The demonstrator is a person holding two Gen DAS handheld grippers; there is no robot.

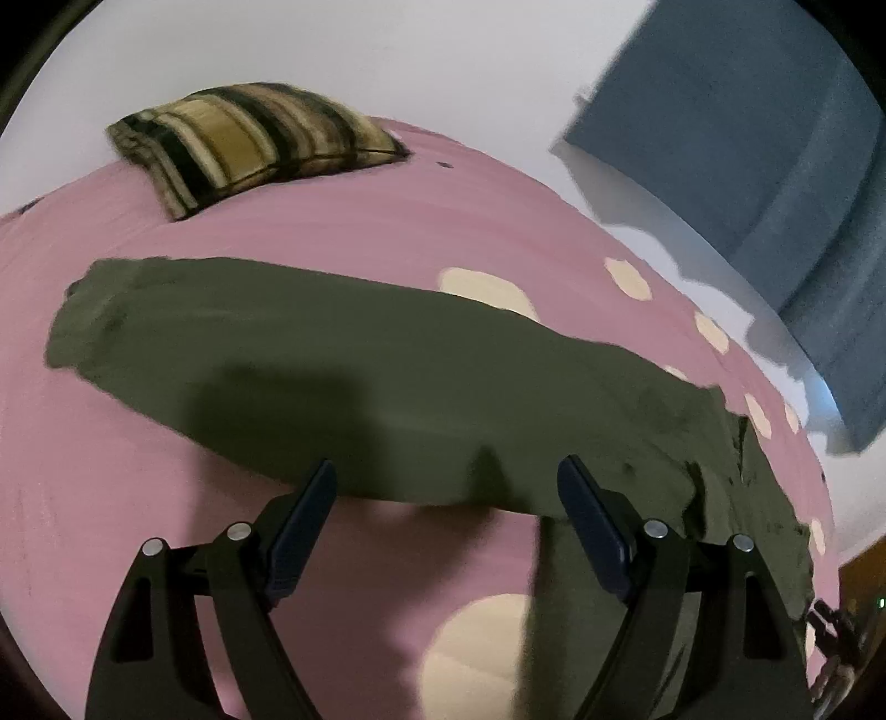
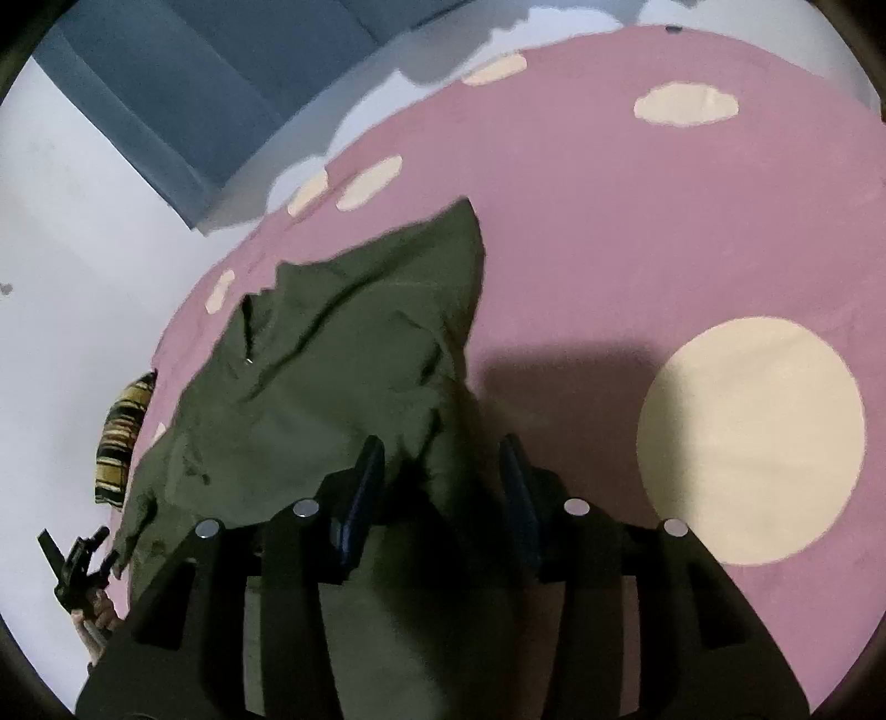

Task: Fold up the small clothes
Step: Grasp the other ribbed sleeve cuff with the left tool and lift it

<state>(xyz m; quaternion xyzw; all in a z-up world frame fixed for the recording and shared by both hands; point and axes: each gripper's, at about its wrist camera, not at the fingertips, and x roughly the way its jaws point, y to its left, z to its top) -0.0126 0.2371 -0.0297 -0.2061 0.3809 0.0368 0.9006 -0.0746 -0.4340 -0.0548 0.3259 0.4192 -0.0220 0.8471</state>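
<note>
Underneath, pink spotted rug (image 1: pixel 332 232), striped cushion (image 1: pixel 249 138); both grippers' fingers spread, right straddling olive garment (image 2: pixel 332 360).

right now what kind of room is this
Probably a bedroom: the olive-green garment lies on a pink cream-spotted bedspread, with a striped brown pillow by a white wall.

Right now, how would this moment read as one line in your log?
left gripper: open above dark olive fabric garment | right gripper: open, garment fold between fingers | surface: pink cream-dotted sheet
</note>
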